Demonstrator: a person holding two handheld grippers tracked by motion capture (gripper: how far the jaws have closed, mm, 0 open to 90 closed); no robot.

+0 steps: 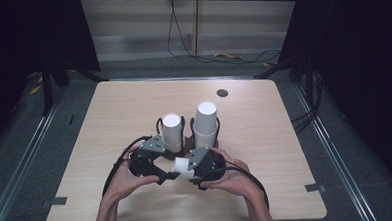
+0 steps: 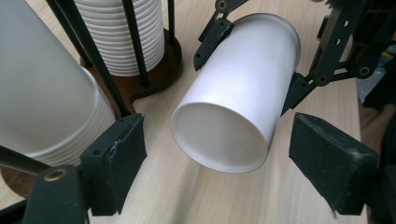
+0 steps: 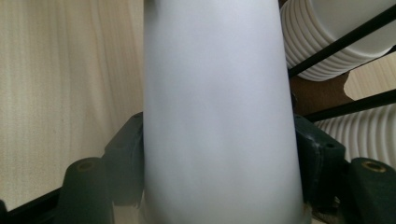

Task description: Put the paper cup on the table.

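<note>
Right tongs: my right two-jaw black gripper [image 1: 182, 169] is clenched on a single white paper cup [image 1: 183, 167], one pad pressed to each side of its wall, as the right gripper view shows [image 3: 219, 116].
Left tongs: my left two-jaw black gripper [image 1: 168, 176] is released, its pads spread wide with nothing between them touching.
Cup position: in the left gripper view the single white paper cup [image 2: 236, 95] lies tilted on its side above the tabletop, its closed base turned toward my left tongs and sitting in the gap between the open pads, apart from both.
Hands: my left hand [image 1: 124, 181] and right hand [image 1: 234, 176] each wrap a gripper body, nearly meeting at the near middle of the table.
Behind the tongs: a dark brown wooden cup stand with thin black upright rods [image 1: 188, 143] sits just beyond both grippers.
Left stack: a shorter stack of nested white paper cups [image 1: 172, 129] stands in the stand just beyond my left tongs.
Right stack: a taller stack of nested white paper cups [image 1: 205, 122] stands beside it, just beyond my right tongs.
Surface: a pale wooden rectangular table [image 1: 109, 124] lies under everything.
Far from the tongs: a small round dark grommet [image 1: 222, 93] is set in the table's far edge.
</note>
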